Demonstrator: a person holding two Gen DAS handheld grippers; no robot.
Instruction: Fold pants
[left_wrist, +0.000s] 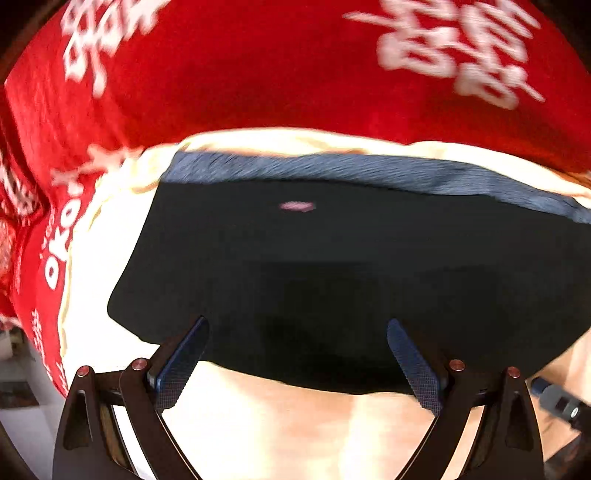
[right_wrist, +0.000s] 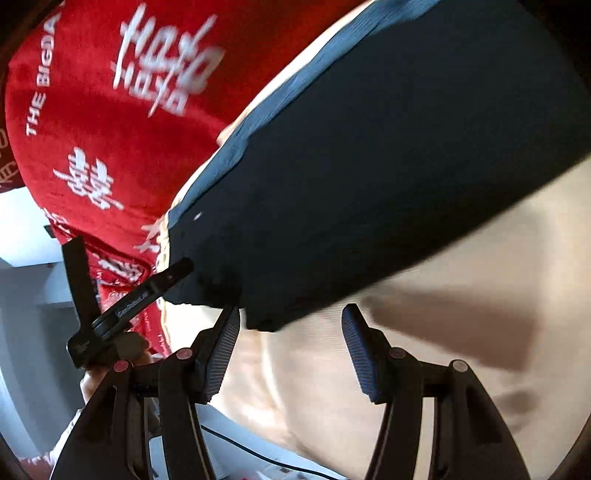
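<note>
The black pants (left_wrist: 332, 277) lie folded flat on a cream cloth (left_wrist: 295, 424), with their blue-grey waistband (left_wrist: 351, 168) along the far edge. My left gripper (left_wrist: 297, 321) hovers open over the near edge of the pants with nothing between its fingers. In the right wrist view the pants (right_wrist: 369, 166) run diagonally, with the waistband (right_wrist: 277, 92) on the upper left. My right gripper (right_wrist: 291, 309) is open just below the pants' lower corner, its pads pressing on nothing. The left gripper (right_wrist: 129, 254) shows at the left beside that corner, held by a hand (right_wrist: 92, 384).
A red cloth with white lettering (left_wrist: 258, 74) lies under the cream cloth (right_wrist: 406, 369) and reaches beyond it at the far side and left. The table's edge drops to a pale floor (right_wrist: 29, 295) at the left. A thin dark cable (right_wrist: 240, 443) runs below.
</note>
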